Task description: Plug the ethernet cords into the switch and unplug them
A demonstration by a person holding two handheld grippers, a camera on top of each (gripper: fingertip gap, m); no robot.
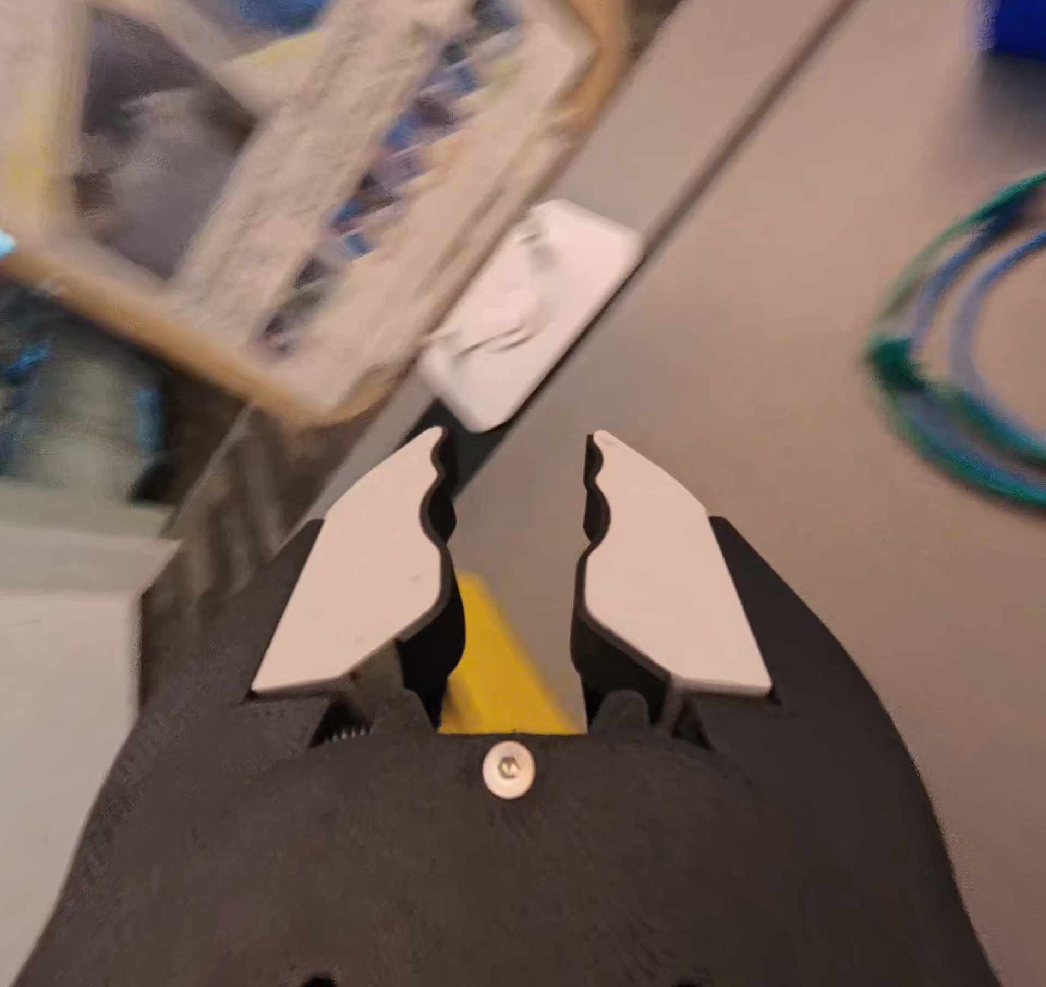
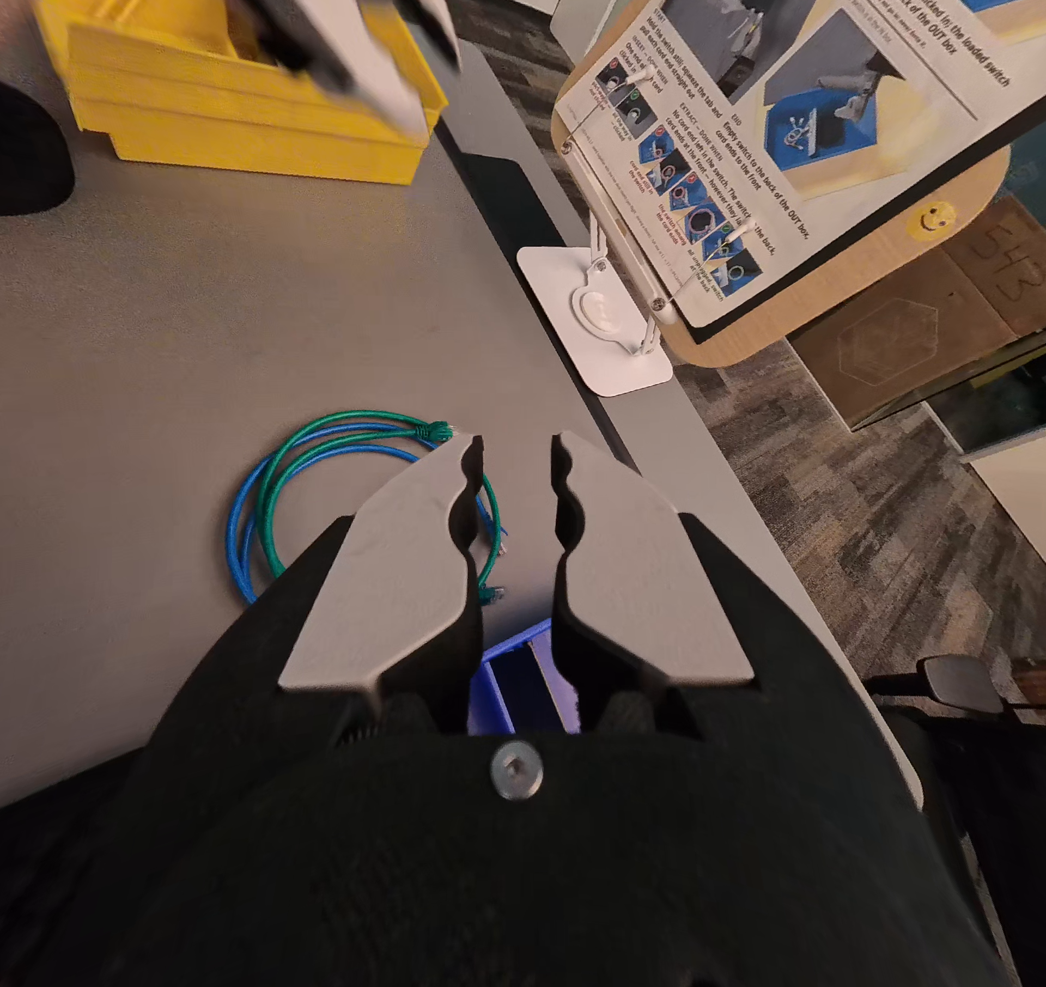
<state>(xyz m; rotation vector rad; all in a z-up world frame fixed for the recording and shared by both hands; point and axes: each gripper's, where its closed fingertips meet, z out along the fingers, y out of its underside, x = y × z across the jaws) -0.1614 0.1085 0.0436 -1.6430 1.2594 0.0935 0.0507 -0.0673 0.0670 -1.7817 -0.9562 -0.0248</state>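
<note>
We judge plugging has not begun; no switch is in view; the coiled ethernet cords (image 2: 317,484) lie on the grey table (image 2: 170,309), just beside our right gripper (image 2: 516,442), parted and empty; the left gripper (image 1: 516,442), equally agape, holds nothing; next, descend onto a connector; the table edge and stand base (image 2: 594,320) lie close.

Coiled cords (image 2: 339,484) lie on the table (image 2: 170,309), between two bins (image 2: 238,111).
</note>
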